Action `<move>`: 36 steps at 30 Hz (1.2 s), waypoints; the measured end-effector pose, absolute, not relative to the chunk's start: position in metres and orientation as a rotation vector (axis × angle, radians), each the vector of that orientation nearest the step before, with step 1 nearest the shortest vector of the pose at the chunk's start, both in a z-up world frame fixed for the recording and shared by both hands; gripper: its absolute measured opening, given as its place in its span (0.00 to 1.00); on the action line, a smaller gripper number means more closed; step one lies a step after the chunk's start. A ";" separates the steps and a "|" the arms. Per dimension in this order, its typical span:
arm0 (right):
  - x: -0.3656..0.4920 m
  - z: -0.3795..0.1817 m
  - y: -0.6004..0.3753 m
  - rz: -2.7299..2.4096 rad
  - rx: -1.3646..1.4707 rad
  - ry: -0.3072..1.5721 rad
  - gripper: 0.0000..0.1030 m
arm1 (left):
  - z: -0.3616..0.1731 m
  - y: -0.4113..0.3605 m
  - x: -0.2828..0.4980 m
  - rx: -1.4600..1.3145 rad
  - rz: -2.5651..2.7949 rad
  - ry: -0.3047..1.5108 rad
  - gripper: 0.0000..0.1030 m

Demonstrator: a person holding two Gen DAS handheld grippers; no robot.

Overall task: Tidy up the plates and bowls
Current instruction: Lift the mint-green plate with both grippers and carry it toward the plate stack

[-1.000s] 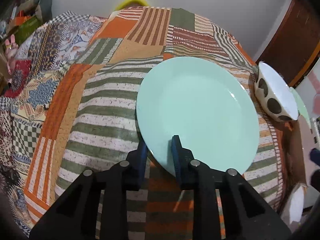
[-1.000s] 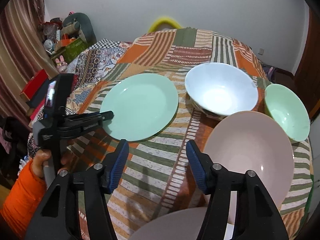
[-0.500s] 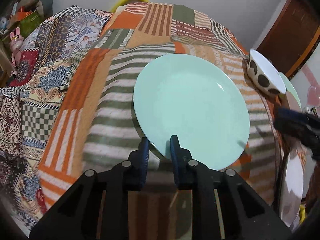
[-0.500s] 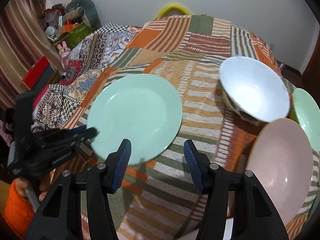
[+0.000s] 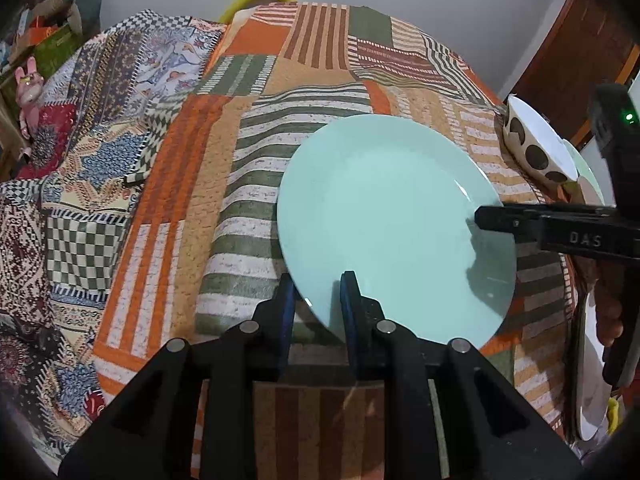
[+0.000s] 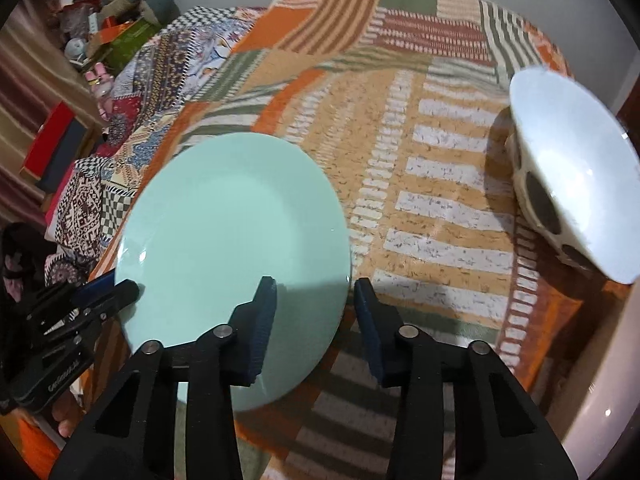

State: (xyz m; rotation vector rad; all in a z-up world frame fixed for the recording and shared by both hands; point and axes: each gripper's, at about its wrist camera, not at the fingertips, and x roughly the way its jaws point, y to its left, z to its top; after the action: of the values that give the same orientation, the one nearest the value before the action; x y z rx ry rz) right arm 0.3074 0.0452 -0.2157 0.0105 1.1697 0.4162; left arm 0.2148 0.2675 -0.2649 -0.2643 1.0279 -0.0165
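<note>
Plate: round pale mint-green ceramic plate [image 5: 396, 220], in the middle of the left wrist view and at centre-left of the right wrist view [image 6: 236, 240]; it lies over the patchwork tablecloth of orange, green and white stripes [image 5: 256, 184], its near edge seems a little lifted, but I cannot tell this surely.
Left gripper: black two-finger left gripper [image 5: 318, 300] at the bottom centre of its view, jaws clamped together on the near rim of the plate; in the right wrist view it enters from the lower left [image 6: 120, 294].
Right gripper: black right gripper with blue pads [image 6: 314, 312], jaws have just been closing; the plate rim is between them, and the right pad does not touch it. In the left wrist view it comes from the right edge [image 5: 484, 216].
Bowl: white bowl with dark round spots outside [image 6: 568, 184], right side of the frame, apart from the plate.
Person: fingers [image 5: 610, 312] on the right gripper handle, lower right.
</note>
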 end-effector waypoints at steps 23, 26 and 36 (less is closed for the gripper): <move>0.271 -0.190 0.033 0.498 -0.042 1.112 0.22 | -0.236 0.251 0.190 -0.215 -0.004 0.987 0.26; 0.256 -0.179 0.024 0.507 -0.041 1.079 0.22 | -0.223 0.243 0.178 -0.209 -0.005 0.965 0.26; 0.206 -0.140 -0.013 0.511 -0.005 0.953 0.22 | -0.167 0.200 0.132 -0.189 -0.034 0.879 0.26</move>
State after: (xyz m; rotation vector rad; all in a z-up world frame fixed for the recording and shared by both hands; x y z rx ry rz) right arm 0.2056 -0.0135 -0.1404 -0.0048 0.9527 0.5112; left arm 0.1322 0.1997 -0.1674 -0.1889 0.8791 -0.0344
